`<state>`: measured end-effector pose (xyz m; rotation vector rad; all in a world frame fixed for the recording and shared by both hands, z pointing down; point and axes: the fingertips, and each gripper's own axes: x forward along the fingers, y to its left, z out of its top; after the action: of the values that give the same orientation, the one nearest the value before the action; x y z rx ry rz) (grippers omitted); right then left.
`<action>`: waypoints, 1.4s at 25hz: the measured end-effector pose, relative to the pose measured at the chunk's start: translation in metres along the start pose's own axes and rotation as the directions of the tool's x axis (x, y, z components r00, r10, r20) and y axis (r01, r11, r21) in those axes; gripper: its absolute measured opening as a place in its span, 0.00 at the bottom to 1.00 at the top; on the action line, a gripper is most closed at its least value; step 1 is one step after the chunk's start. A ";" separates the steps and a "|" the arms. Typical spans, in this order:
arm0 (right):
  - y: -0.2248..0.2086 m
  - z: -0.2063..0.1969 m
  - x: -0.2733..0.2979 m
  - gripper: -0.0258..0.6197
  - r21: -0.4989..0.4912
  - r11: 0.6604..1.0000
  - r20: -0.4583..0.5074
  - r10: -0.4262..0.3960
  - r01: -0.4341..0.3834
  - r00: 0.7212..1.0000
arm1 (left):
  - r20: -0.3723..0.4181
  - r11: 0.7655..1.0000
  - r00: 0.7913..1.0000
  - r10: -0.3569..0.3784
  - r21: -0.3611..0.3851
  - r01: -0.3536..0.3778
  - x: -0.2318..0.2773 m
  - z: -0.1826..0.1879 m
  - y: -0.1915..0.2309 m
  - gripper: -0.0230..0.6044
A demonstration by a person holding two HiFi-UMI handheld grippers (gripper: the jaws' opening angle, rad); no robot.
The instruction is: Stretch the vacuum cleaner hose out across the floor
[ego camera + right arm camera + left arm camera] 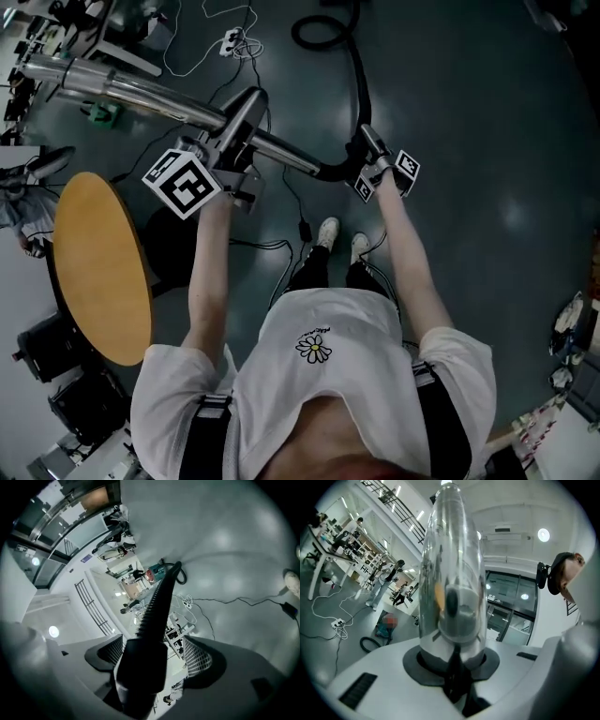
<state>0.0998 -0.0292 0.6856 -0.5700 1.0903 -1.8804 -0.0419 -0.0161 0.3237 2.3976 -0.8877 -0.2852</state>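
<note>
Head view: black ribbed plastic vacuum hose [361, 94], matt, evenly corrugated. Far loop lies on dark grey floor [469, 112]; near end is raised in front of the person.
Handling: likely light, limp and springy. The ribs give purchase, but it may kink or recoil.
Best hold: stiff black cuff [140, 667].
Right gripper [153, 658] stands unclenched around that cuff; left gripper [451, 653] clamps shiny metal wand tube [450, 564].

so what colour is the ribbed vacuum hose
Black; the hose shows best in the right gripper view.
</note>
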 end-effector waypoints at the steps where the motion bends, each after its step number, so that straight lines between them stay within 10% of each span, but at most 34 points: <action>1: -0.002 0.004 0.002 0.68 0.017 1.000 0.004 0.011 -0.011 1.000 | 0.009 1.000 1.000 -0.013 -0.011 0.013 -0.001 0.000 0.001 0.16; 5: 0.013 0.033 0.011 0.68 0.045 0.996 -0.002 0.083 -0.083 0.997 | 0.013 0.996 0.996 -0.090 -0.027 0.090 -0.009 0.003 0.000 0.16; 9: 0.027 0.017 0.051 0.67 -0.035 0.991 -0.230 0.116 -0.127 0.966 | 0.040 0.992 0.993 -0.110 -0.057 0.113 -0.022 0.012 0.032 0.16; 12: 0.039 0.007 0.076 0.30 -0.104 0.992 -0.218 0.053 -0.077 0.974 | 0.102 0.987 0.988 -0.112 -0.108 0.123 -0.036 0.041 0.068 0.16; 17: 0.114 0.039 0.086 0.29 -0.424 0.904 -0.106 0.014 -0.058 0.994 | 0.216 0.939 0.973 0.086 -0.345 -0.007 -0.045 0.037 0.151 0.17; 20: 0.165 0.051 0.078 0.29 -0.639 0.767 -0.071 -0.136 0.060 0.988 | 0.017 0.812 0.993 0.118 -0.577 -0.087 -0.047 -0.049 0.188 0.20; 23: 0.225 0.042 0.082 0.29 -0.816 0.565 -0.052 -0.282 0.122 0.958 | -0.056 0.596 0.992 0.111 -0.795 -0.112 -0.050 -0.123 0.199 0.22; 27: 0.295 0.018 0.097 0.29 -0.935 0.328 -0.002 -0.386 0.136 0.922 | -0.090 0.408 0.993 0.073 -0.906 -0.112 -0.033 -0.172 0.184 0.28; 33: 0.345 -0.004 0.105 0.29 -0.970 0.205 0.046 -0.372 0.130 0.927 | -0.027 0.145 0.998 0.058 -0.989 -0.035 -0.015 -0.178 0.180 0.28; 35: 0.347 -0.015 0.105 0.29 -0.979 0.176 0.039 -0.348 0.106 0.937 | -0.019 0.123 0.994 0.108 -0.992 -0.032 -0.021 -0.178 0.186 0.28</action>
<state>0.1910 -0.1961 0.3762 -1.3439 2.5003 -1.1943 -0.0899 -0.0416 0.5763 1.0000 -0.4889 -0.6681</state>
